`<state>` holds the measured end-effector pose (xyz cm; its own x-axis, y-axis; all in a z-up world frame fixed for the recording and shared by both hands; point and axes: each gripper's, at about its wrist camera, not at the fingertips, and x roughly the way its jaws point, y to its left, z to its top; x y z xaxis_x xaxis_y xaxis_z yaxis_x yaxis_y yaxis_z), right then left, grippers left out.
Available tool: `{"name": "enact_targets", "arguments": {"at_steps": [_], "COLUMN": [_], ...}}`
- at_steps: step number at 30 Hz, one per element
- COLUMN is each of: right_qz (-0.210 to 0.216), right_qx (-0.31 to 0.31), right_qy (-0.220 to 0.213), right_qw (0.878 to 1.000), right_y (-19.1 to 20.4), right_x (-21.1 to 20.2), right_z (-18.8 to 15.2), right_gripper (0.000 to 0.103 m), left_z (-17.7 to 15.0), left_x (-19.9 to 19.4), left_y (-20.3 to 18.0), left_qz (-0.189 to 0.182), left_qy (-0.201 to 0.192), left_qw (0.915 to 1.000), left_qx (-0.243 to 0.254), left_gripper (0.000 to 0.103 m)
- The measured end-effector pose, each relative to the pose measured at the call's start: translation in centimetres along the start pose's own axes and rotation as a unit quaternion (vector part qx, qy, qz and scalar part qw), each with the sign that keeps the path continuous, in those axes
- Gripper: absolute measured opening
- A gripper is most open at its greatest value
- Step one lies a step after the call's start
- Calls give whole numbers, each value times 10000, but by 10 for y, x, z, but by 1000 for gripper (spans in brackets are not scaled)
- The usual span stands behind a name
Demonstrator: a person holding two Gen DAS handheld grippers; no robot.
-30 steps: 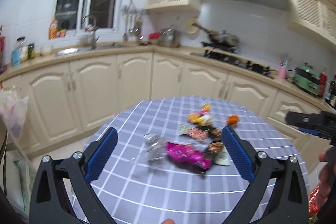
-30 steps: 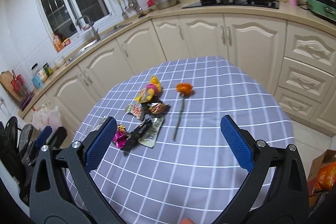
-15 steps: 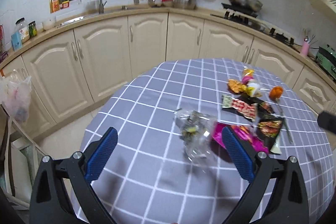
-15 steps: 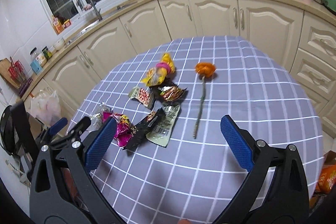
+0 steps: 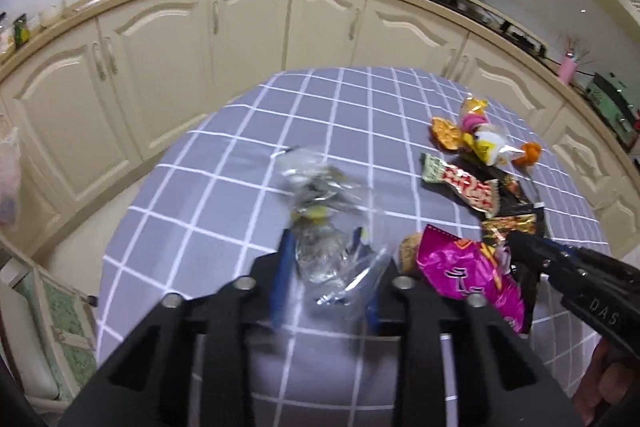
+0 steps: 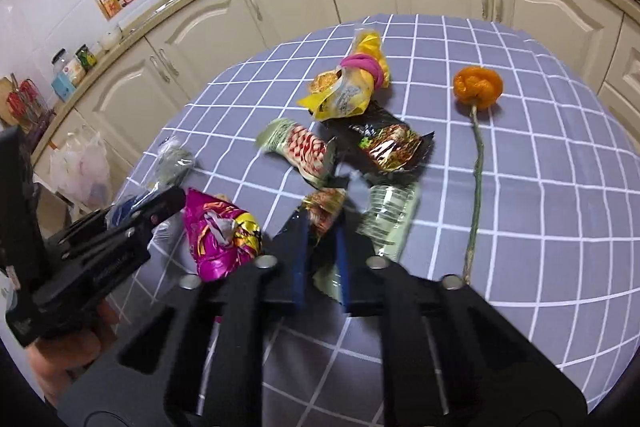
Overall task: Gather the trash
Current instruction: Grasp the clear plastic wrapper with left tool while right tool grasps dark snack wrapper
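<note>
cream kitchen cabinets curve behind my round checked table (image 5: 240,195). my left gripper (image 5: 325,247) has just been closing and now pinches the clear plastic bag (image 5: 320,211) near the table's left. my right gripper (image 6: 323,227) has just clenched on a dark wrapper (image 6: 326,211), beside the pink wrapper (image 6: 218,231).

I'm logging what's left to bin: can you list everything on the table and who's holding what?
clear bag: 1, transparent, table's left, between the left tongs' pads
magenta wrapper: 1, pink, beside the clear bag
dark wrapper: 1, black and gold, in the right tongs
pale wrapper: 1, green-white, by the right tongs
red-striped wrapper: 1, centre
yellow bag: 1, pink band, far side
flower: 1, orange, right
left tongs: closing on the clear bag
right tongs: shut on the dark wrapper
</note>
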<state>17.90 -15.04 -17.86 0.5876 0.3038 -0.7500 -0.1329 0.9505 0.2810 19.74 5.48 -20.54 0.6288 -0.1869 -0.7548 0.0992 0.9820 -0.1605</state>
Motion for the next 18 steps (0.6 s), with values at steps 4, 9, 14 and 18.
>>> {"name": "enact_targets", "arguments": {"at_steps": [4,9,14,18], "right_qz": [137,292,349,312], "right_qx": [-14,47,37,-46], "right_qy": [-152,-398,-600,-253], "right_qw": [9998,9988,9976,9992], "right_y": [-7,-20,-28,-25], "right_x": [-16,-43,-69,-59], "right_z": [-8,-18,-25,-29], "right_gripper": [5,3,3,5], "left_z": [-1,-12,-25,-33], "left_x": [-8,-30,-58,-72], "left_y": [0,-6,-14,-26], "left_qz": [-53,-13,-67,-117], "left_qy": [-208,-526,-824,-890], "left_qw": [9997,9986,9966,9960], "left_qx": [-64,-35,-61,49], "left_gripper": [23,22,22,23]}}
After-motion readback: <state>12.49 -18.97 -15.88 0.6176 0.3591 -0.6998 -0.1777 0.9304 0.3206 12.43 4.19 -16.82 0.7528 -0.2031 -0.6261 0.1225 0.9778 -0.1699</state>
